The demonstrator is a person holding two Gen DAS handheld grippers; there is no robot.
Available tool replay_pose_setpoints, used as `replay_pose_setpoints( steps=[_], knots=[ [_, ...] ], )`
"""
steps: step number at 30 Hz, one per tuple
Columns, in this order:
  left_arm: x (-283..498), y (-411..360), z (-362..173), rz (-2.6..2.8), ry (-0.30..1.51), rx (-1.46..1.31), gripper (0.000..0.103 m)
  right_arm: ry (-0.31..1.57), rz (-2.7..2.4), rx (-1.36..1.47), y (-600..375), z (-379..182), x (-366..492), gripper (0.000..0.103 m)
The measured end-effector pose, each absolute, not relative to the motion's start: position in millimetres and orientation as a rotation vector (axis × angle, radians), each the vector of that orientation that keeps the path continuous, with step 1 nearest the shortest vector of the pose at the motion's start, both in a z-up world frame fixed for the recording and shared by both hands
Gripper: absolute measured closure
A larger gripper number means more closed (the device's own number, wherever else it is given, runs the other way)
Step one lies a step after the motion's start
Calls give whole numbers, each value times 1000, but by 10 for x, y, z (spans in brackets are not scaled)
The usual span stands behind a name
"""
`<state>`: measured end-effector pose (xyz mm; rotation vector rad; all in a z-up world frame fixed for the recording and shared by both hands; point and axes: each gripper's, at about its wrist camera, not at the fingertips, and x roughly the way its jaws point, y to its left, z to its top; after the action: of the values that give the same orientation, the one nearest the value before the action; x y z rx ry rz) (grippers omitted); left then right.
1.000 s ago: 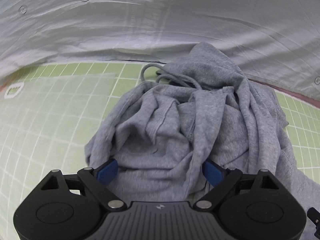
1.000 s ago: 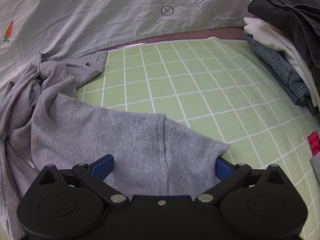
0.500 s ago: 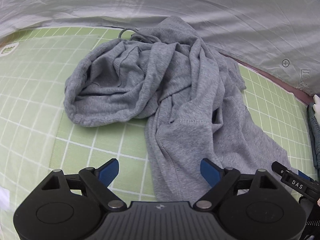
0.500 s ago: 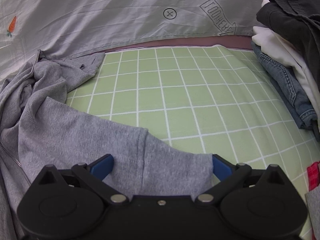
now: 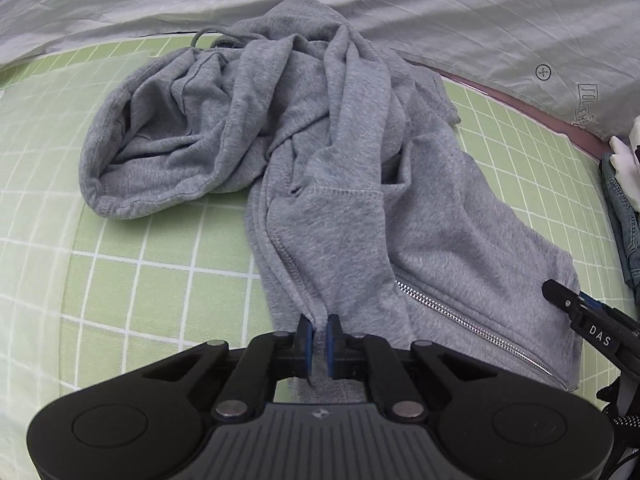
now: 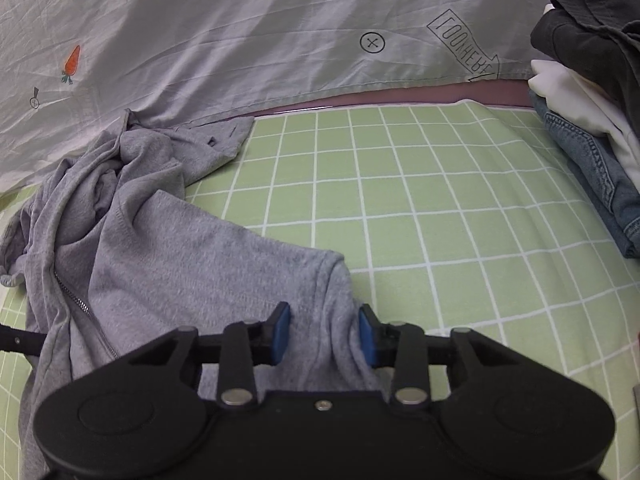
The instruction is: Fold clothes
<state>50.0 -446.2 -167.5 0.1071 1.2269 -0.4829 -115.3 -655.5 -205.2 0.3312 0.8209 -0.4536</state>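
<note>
Since 0.5 s ago, left gripper [image 5: 318, 336] clamps the grey hoodie [image 5: 328, 184] hem while right gripper [image 6: 323, 334], half apart, straddles its near corner; spreading flat follows.

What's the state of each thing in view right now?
Grey zip-up hoodie: crumpled, unfolded, zipper partly open.
Left gripper: fingers shut on the hoodie's hem.
Right gripper: fingers partly open, straddling the hoodie's corner.
Stack of dark, white and denim clothes: folded, piled at right.
</note>
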Motion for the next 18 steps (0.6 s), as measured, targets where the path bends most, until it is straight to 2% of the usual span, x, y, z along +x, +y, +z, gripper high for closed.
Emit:
replay_pose_setpoints(
  steps=[6, 11, 14, 16, 17, 18],
  knots=[
    [545, -3840, -1336, -355, 1122, 75, 97, 859, -519, 411, -6311, -2014, -1540, 71],
    [690, -3236, -1175, -239, 1065, 1, 97, 884, -458, 582, -5853, -2005, -1952, 70],
    [716, -2995, -1242, -202, 1075, -56, 95, 906, -410, 590, -5650, -2021, -2093, 62],
    [669, -2882, -1270, -207, 1109, -102, 89, 907, -410, 536, -5580, -1971, -2145, 54],
    [633, -2865, -1271, -213, 1121, -117, 88, 894, -428, 505, -5579, -1913, -2167, 53],
    [557, -2881, -1253, -230, 1129, -120, 83, 875, -455, 475, -5595, -1842, -2188, 51]
  ],
)
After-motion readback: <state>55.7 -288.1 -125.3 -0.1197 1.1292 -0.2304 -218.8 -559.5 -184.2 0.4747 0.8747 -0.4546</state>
